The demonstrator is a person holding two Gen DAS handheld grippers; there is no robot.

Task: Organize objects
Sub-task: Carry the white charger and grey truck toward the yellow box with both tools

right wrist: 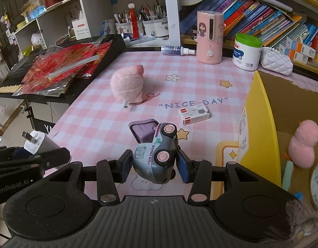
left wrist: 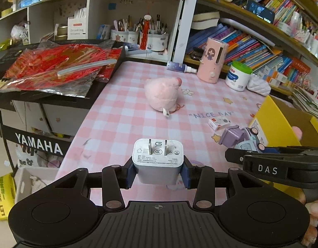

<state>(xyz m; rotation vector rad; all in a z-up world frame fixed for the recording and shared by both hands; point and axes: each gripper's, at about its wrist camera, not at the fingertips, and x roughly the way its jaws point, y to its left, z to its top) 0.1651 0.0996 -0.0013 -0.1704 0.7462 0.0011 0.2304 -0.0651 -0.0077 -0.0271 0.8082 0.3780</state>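
Note:
My left gripper (left wrist: 158, 170) is shut on a white plug charger (left wrist: 158, 158), prongs up, held above the near edge of the pink checked table (left wrist: 121, 119). It also shows in the right wrist view (right wrist: 36, 142). My right gripper (right wrist: 153, 165) is shut on a grey toy truck (right wrist: 156, 155) with a purple back, tipped on its side above the table. The truck also shows in the left wrist view (left wrist: 241, 137). A yellow cardboard box (right wrist: 260, 124) stands open at the right, with a pink plush (right wrist: 304, 144) inside.
A pink plush toy (right wrist: 128, 84) and a small white box (right wrist: 194, 113) lie on the table. A pink humidifier (right wrist: 209, 37), a spray bottle (right wrist: 176, 50), a white jar (right wrist: 246, 51) and a white purse (right wrist: 276, 62) stand at the back. A keyboard with red packets (right wrist: 62, 66) is at the left.

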